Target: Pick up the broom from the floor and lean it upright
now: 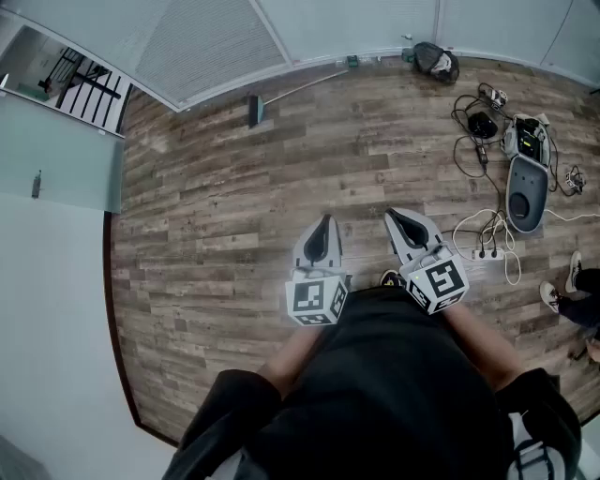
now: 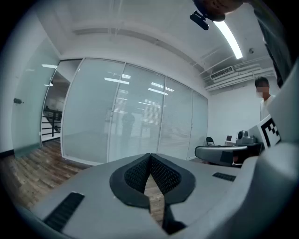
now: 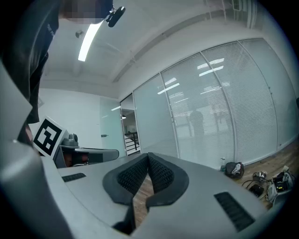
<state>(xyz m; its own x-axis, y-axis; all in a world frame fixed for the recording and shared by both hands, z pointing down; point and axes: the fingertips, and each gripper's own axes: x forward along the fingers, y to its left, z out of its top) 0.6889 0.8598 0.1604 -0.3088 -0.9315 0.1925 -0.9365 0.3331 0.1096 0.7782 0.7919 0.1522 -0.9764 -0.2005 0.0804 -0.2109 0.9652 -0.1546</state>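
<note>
The broom point(image 1: 292, 92) lies flat on the wooden floor at the far side, its dark head point(image 1: 254, 110) to the left and its pale handle running right toward the glass wall. My left gripper point(image 1: 323, 228) and right gripper point(image 1: 397, 219) are held side by side in front of the person's body, far from the broom. Both are shut with nothing between their jaws. In the left gripper view the black pads point(image 2: 150, 161) meet at the tips; in the right gripper view the pads point(image 3: 148, 161) also meet. The broom does not appear in either gripper view.
A glass partition wall point(image 1: 309, 28) bounds the far side of the floor. A dark bag point(image 1: 436, 61), tangled cables point(image 1: 473, 127), a power strip point(image 1: 487, 253) and a grey device point(image 1: 527, 192) lie at the right. Another person's shoes point(image 1: 561, 281) show at the right edge.
</note>
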